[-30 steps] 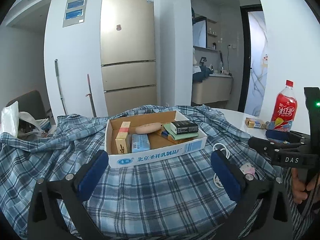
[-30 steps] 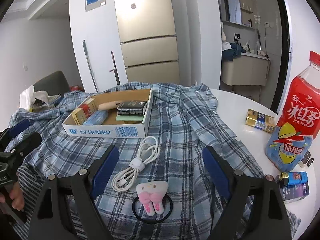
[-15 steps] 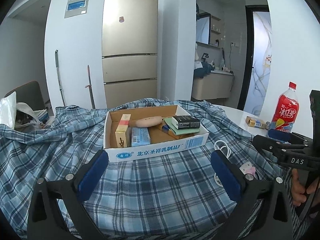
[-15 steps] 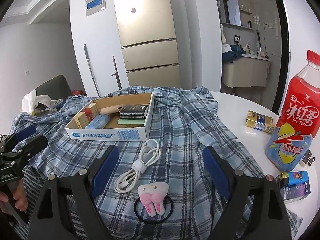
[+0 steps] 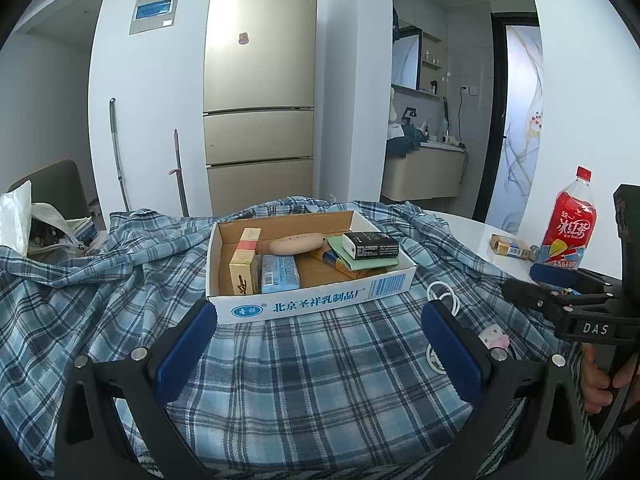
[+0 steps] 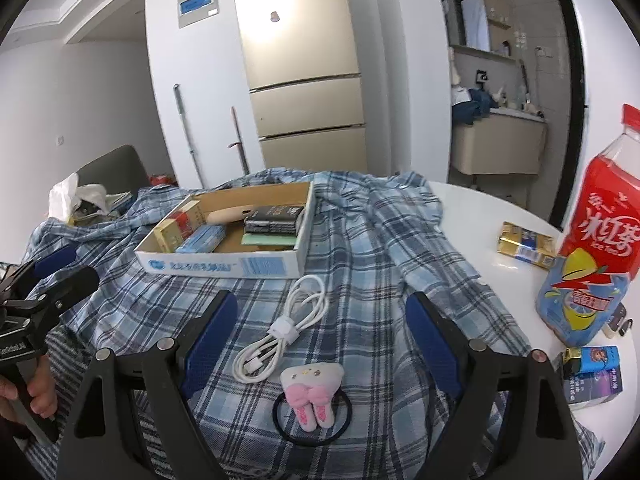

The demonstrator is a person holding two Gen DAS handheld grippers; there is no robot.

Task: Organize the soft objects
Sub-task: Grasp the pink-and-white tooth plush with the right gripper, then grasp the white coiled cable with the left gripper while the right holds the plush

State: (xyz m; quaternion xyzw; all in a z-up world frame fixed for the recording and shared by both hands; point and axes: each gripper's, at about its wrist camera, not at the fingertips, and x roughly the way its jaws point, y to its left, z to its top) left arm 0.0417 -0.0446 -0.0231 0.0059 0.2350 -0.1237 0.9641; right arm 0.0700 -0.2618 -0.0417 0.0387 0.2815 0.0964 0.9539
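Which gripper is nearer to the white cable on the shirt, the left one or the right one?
Right. The right gripper is open with the cable lying between its fingers on the shirt. The left gripper faces the box; the cable lies off by its right finger.

This was a lived-in home, an open dining and kitchen area. A tall gold fridge [image 5: 259,92] stood against the white wall, a mop [image 5: 118,152] leaned beside it, and a washbasin counter [image 5: 424,172] with a mirror showed through the doorway behind the white desk [image 6: 492,216].
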